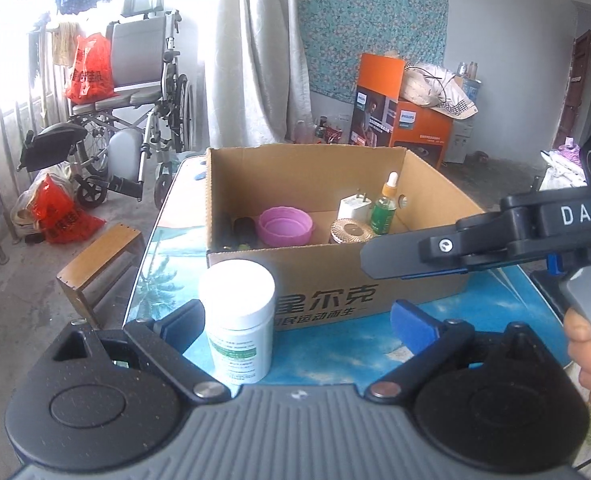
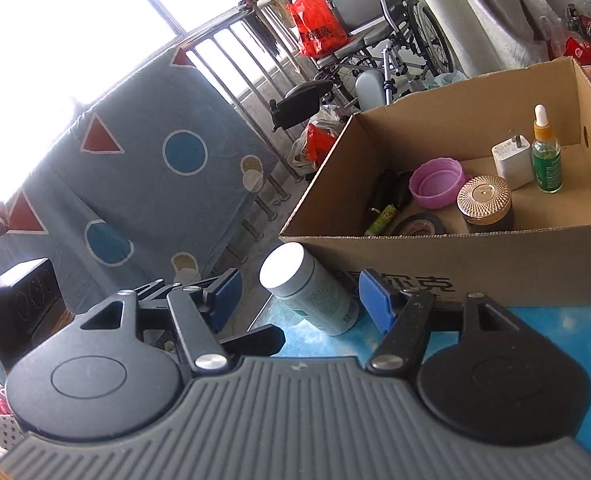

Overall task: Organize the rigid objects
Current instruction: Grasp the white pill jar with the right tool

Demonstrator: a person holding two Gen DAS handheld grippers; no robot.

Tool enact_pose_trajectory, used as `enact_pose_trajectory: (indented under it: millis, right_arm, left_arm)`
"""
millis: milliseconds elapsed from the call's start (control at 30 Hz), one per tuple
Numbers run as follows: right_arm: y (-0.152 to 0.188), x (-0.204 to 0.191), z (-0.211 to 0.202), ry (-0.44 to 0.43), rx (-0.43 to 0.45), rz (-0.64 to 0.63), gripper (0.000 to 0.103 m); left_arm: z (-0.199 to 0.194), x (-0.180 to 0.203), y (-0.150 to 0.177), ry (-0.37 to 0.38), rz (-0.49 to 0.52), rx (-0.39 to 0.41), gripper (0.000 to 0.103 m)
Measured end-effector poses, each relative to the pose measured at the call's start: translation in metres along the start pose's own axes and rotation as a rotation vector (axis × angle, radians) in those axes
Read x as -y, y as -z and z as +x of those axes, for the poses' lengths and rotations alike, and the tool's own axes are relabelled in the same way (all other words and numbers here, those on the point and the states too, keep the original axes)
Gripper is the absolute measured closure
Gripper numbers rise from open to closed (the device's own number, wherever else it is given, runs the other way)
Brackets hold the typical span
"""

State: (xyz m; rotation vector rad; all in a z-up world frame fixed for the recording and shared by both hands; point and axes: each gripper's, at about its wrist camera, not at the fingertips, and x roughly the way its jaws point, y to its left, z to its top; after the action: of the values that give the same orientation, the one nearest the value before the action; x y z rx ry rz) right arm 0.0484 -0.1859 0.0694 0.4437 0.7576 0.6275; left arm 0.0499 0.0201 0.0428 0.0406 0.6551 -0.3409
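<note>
A white-capped bottle (image 1: 237,320) with a green label stands on the blue table in front of a cardboard box (image 1: 335,280). My left gripper (image 1: 299,326) is open, and the bottle stands between its fingers next to the left pad. My right gripper (image 2: 297,298) is open above the bottle (image 2: 311,292), which lies between its blue pads without touching them. It shows from the side in the left wrist view (image 1: 495,236). The box (image 2: 475,256) holds a pink lid (image 2: 437,182), a gold-lidded jar (image 2: 484,203), a white charger (image 2: 511,160) and a green dropper bottle (image 2: 546,156).
A wooden stool (image 1: 99,260) stands left of the table (image 1: 335,344). A wheelchair (image 1: 135,112) and red bags (image 1: 59,216) are beyond it. An orange box (image 1: 399,108) stands behind the cardboard box. A patterned blue cloth (image 2: 135,168) hangs on the left.
</note>
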Motion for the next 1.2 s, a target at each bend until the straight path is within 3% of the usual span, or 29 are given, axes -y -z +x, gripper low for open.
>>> enact_pose_trajectory:
  millis: [267,467,633,767,1200]
  right_arm:
    - [-0.010,-0.006,0.072,-0.002,-0.085,0.000,0.038]
    - [-0.016,-0.002,0.098,0.001,-0.105,0.014,0.039]
    - [-0.015,0.003,0.107,-0.006,-0.109,0.026,0.048]
    - [-0.015,0.007,0.108,0.002,-0.103,0.030,0.057]
    - [-0.007,0.009,0.087,0.002,-0.073,0.030,0.062]
  left_arm:
    - [0.043,-0.024,0.005,-0.055,-0.030,-0.019,0.008]
    - [0.060,-0.032,0.006,-0.031,-0.057,-0.041,0.025]
    - [0.063,-0.033,0.008,-0.046,-0.050,-0.044,0.048]
    - [0.061,-0.032,0.010,-0.051,-0.053,-0.036,0.048]
    - [0.049,-0.018,0.010,-0.042,-0.041,-0.022,0.049]
